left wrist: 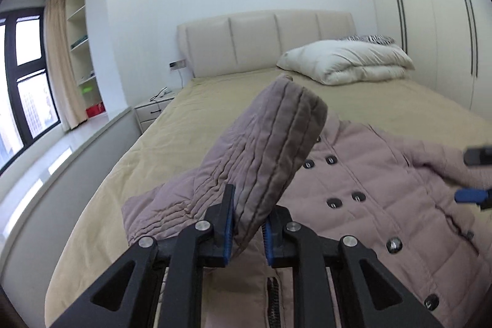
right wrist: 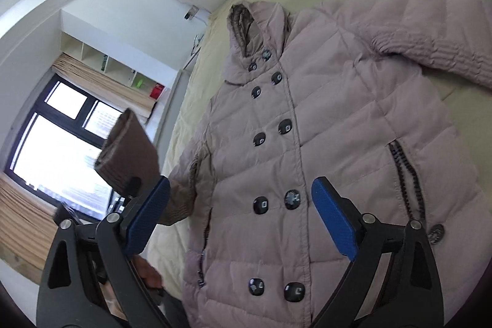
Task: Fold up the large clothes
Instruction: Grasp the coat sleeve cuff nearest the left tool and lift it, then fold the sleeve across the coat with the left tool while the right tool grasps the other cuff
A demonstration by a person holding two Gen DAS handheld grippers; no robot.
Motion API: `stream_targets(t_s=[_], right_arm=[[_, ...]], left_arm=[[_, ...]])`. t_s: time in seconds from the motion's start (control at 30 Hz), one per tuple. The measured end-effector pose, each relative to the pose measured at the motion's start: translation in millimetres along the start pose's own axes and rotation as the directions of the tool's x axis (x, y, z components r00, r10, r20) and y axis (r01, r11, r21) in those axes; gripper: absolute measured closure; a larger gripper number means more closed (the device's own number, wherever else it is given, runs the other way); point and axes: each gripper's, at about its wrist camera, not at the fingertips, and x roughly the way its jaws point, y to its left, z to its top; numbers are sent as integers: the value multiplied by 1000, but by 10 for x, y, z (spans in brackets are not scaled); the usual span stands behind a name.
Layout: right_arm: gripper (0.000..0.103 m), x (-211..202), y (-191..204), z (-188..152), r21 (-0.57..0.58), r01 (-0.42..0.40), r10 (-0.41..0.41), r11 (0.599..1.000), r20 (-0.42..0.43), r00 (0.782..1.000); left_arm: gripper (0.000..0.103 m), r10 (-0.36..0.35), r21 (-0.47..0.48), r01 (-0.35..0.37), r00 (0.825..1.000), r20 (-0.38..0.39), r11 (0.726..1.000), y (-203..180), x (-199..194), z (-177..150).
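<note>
Left wrist view first, going left to right with the coat as the reference point. Off to the coat's left is the window (left wrist: 21, 82), then open shelves (left wrist: 80, 51) and a nightstand (left wrist: 153, 109). The puffy mauve button-front coat (left wrist: 369, 189) lies face up on the tan bed (left wrist: 190, 125), hood end toward the headboard (left wrist: 264, 42), with a folded white duvet (left wrist: 347, 60) beyond it. The left gripper (left wrist: 246, 231) is clamped on the coat's left sleeve (left wrist: 264, 143) near the ribbed cuff, holding it raised so the cuff sticks up and away from the camera. On the far right edge you can just catch the right gripper (left wrist: 475, 177) hovering over the coat's other side.

From the right wrist view, the raised cuff (right wrist: 129, 149) sits left of the coat body (right wrist: 307, 143), and the right gripper (right wrist: 243, 217) is spread wide, gripping nothing, over the lower button rows. The other sleeve (right wrist: 436, 57) lies flat, splayed out to the coat's right.

Key thing for the next move, I reckon: the coat's long axis runs hem-to-hood, and the body lies to the right of the held sleeve, so the left gripper is the nearer one and probably needs to carry that sleeve rightward across the buttons.
</note>
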Motion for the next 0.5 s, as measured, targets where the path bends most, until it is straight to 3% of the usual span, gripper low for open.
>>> stream_targets(t_s=[0.07, 0.17, 0.37, 0.5], right_arm=[[9, 194, -44, 93, 54, -95, 99, 994, -82, 992], [9, 531, 22, 168, 118, -204, 223, 972, -176, 959], [10, 1057, 295, 258, 188, -281, 323, 941, -262, 909], [26, 1363, 449, 292, 197, -284, 337, 938, -333, 881]], left_arm=[[86, -6, 68, 7, 1000, -7, 998, -203, -42, -118], [86, -4, 148, 6, 1000, -13, 989, -354, -123, -222], [86, 2, 236, 1, 1000, -12, 972, -553, -108, -257], [86, 0, 247, 3, 1000, -14, 969, -564, -105, -284]])
